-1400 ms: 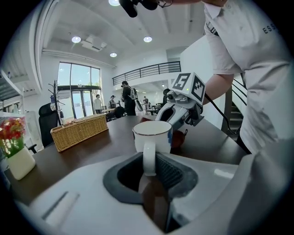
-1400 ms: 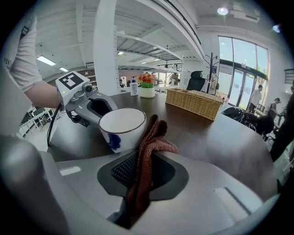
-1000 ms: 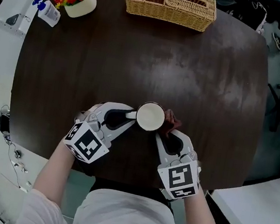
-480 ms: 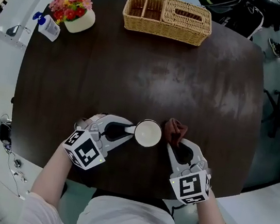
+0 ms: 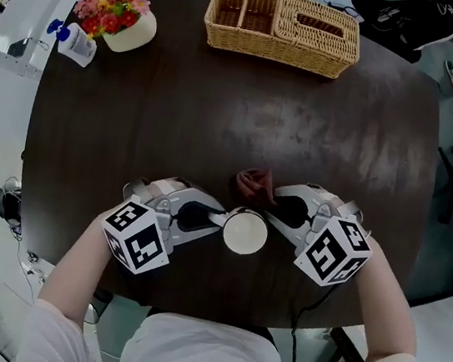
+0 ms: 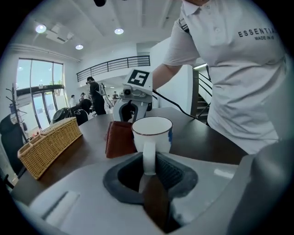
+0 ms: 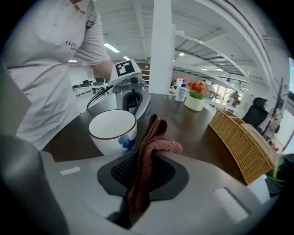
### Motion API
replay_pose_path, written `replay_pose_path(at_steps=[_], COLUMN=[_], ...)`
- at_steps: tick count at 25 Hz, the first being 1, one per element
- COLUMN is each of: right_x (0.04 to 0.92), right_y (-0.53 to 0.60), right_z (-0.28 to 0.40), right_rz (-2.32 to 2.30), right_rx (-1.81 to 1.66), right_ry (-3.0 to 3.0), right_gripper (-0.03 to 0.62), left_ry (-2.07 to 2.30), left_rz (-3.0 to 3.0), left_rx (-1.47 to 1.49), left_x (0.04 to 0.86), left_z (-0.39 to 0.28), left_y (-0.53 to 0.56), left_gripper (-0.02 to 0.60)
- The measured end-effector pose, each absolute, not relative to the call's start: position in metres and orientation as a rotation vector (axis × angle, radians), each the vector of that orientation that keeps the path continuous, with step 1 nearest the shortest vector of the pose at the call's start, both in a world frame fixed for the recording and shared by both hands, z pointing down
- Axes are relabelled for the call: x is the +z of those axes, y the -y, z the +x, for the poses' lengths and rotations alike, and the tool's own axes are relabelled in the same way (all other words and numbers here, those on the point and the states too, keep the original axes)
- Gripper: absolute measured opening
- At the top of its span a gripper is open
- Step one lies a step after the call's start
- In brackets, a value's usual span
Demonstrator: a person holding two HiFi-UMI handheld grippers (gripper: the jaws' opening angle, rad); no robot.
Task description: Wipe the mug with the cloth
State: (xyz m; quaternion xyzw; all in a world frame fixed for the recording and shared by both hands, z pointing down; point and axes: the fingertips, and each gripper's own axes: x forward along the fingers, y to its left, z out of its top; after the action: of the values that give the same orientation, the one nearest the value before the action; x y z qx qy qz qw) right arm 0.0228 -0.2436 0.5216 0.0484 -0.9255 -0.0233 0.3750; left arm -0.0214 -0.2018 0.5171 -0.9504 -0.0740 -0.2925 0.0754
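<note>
Beside the mug (image 5: 245,231): left gripper (image 5: 218,216) clamped on its handle, stiff, breakable, probably slick; right gripper (image 5: 272,205) pinching limp cloth (image 5: 253,185) just beyond the rim.

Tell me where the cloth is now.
Head view, near the middle: the cloth is pinched in the right claw, just beyond the mug, toward the basket.

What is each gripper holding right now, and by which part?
The left gripper is shut on the handle of the mug. The right gripper is shut on the cloth, pinching one end; the rest bunches beyond it.
</note>
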Motion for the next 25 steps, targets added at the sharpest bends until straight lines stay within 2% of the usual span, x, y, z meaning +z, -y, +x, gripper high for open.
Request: replay_pose_path(at_steps=[10,25], right_x=[0.529,0.523], right_y=[0.234,0.203], right_z=[0.016,0.047], right_rz=[-0.224,0.29], right_rx=[-0.261,-0.027], right_ry=[2.215,2.337], right_gripper=[0.08,0.081], left_ry=[0.181,-0.214], left_rz=[-2.925,-2.996], left_rx=[-0.879,-0.907], left_x=[0.518,0.52], left_z=[-0.022,-0.024], left_y=[0.203,0.204], left_gripper=[0.077,0.077])
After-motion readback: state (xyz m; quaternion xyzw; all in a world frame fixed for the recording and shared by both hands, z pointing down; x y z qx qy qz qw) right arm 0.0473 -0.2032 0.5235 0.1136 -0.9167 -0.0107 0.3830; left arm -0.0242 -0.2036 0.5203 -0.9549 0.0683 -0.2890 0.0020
